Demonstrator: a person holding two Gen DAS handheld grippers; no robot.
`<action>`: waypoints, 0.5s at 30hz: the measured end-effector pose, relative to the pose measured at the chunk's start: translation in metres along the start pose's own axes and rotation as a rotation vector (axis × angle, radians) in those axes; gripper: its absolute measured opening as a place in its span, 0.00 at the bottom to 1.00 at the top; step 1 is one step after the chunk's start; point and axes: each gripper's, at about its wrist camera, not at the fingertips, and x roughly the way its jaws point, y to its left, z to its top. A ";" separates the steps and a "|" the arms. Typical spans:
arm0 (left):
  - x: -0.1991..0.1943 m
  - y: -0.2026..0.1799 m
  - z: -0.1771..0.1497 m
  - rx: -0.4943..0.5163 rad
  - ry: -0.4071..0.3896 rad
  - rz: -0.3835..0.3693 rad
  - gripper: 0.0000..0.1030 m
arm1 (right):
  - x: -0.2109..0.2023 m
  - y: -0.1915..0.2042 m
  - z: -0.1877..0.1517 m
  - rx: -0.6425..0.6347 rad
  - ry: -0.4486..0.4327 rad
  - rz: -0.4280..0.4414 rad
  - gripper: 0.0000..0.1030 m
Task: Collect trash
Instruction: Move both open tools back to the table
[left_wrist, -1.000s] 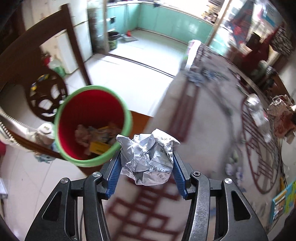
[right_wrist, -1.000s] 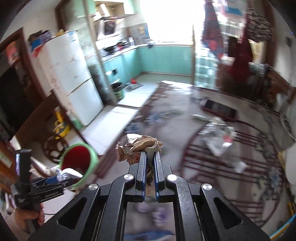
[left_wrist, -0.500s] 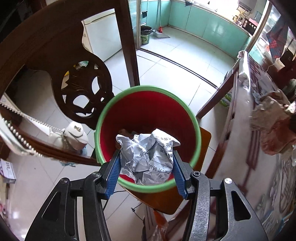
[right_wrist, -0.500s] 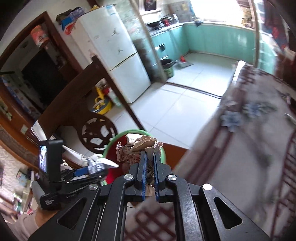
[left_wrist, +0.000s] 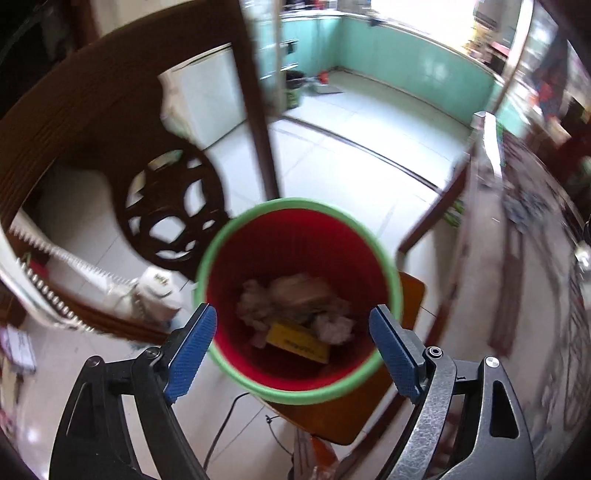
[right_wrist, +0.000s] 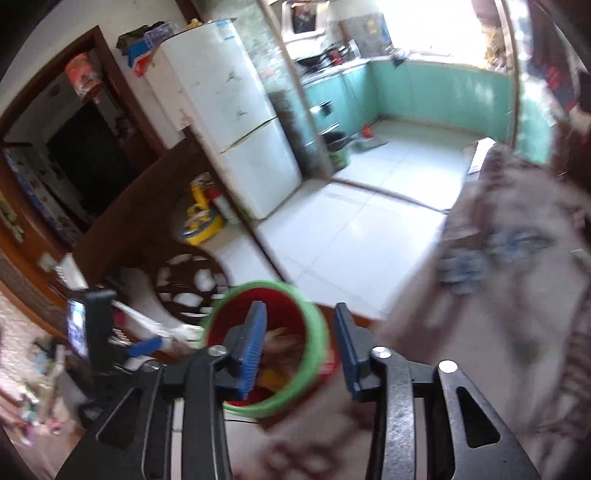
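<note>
Both tools just opened, empty, left tool (left_wrist: 291, 349), right tool (right_wrist: 300, 345), over bin (left_wrist: 295, 393)

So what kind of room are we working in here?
Most likely a lived-in home dining area opening onto a kitchen: a white two-door fridge, teal kitchen cabinets, a carved dark wooden chair.

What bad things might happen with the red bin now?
The red bin stands on a small wooden stool, so a bump from the open left gripper might tip it. The right gripper, jaws just opened, hangs near the green rim; paper could land outside.
</note>
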 end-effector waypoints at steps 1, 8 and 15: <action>-0.002 -0.009 0.000 0.022 0.000 -0.018 0.82 | -0.012 -0.022 -0.003 -0.013 -0.006 -0.062 0.45; -0.023 -0.099 0.004 0.155 -0.002 -0.175 0.82 | -0.094 -0.200 -0.002 0.087 -0.034 -0.425 0.46; -0.049 -0.204 -0.003 0.226 0.015 -0.322 0.82 | -0.086 -0.345 0.014 -0.003 0.163 -0.568 0.46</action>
